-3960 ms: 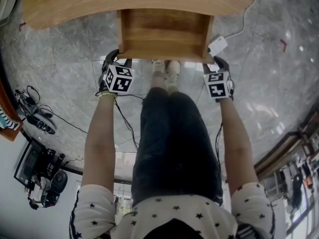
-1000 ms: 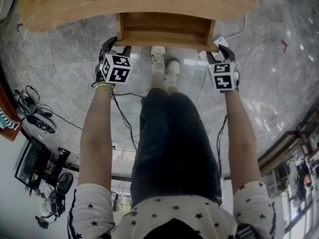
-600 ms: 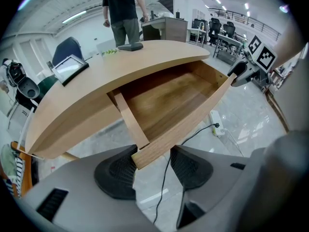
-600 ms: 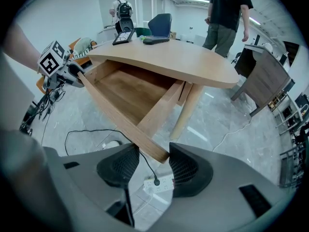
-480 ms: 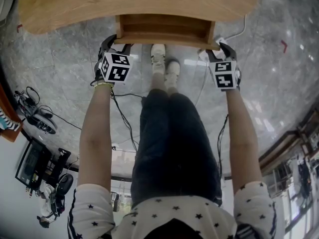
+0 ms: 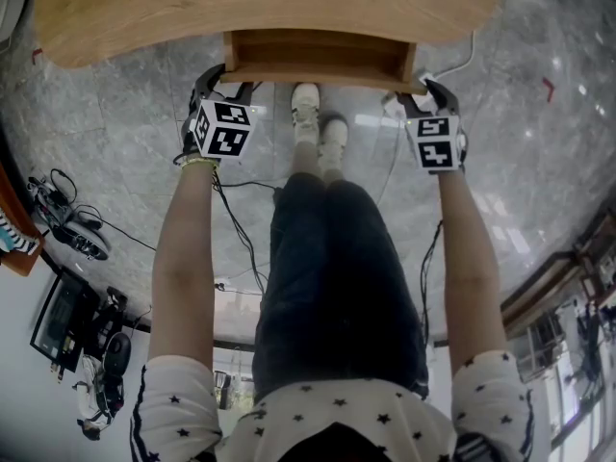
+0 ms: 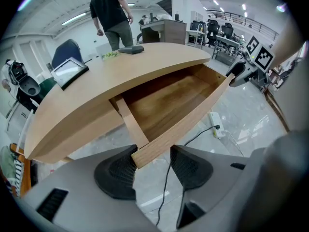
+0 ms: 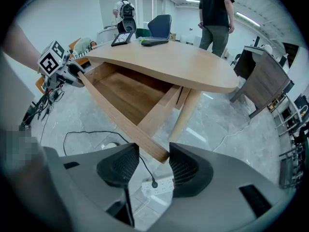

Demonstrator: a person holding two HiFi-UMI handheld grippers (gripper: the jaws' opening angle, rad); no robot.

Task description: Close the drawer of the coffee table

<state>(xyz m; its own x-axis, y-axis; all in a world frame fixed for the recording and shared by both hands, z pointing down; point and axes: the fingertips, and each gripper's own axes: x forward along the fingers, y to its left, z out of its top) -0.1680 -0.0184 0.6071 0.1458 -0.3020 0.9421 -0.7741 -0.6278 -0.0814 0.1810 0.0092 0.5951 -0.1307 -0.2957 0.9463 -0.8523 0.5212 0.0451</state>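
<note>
Head view looks steeply down on the drawer [image 6: 318,54], which stands partly out from under the top of the wooden bench [image 6: 269,3], with the left hand-held gripper [image 6: 223,85] at its left front corner and the right hand-held gripper [image 6: 416,99] at its right front corner. Left gripper view shows that gripper's jaws spread, with the end of the drawer front [image 7: 193,111] poking between them; it lies against or just beside the jaw on the picture's left and clear of the other. Right gripper view shows the same on the far side: jaws spread, the opposite corner of the front between them and close to the jaw on the picture's right, though I cannot tell whether it touches. Neither gripper pinches the wood, so this looks like a two-handed push and not a grasp. To do it well, both grippers should probably press at the same pace and straight along the drawer's line of travel, since a lead on one side could twist the drawer and jam it in its guides. Clamping seems unnecessary; steady contact at the two corners should be enough. Near the end of the travel there may be a risk of a jaw being caught between the front and the bench's underside, so shifting the contact onto the outer face before the gap shuts would be prudent. A power strip [image 8: 157,185] and its cable lie on the floor [image 8: 87,124] below, apart from the drawer's path.
</note>
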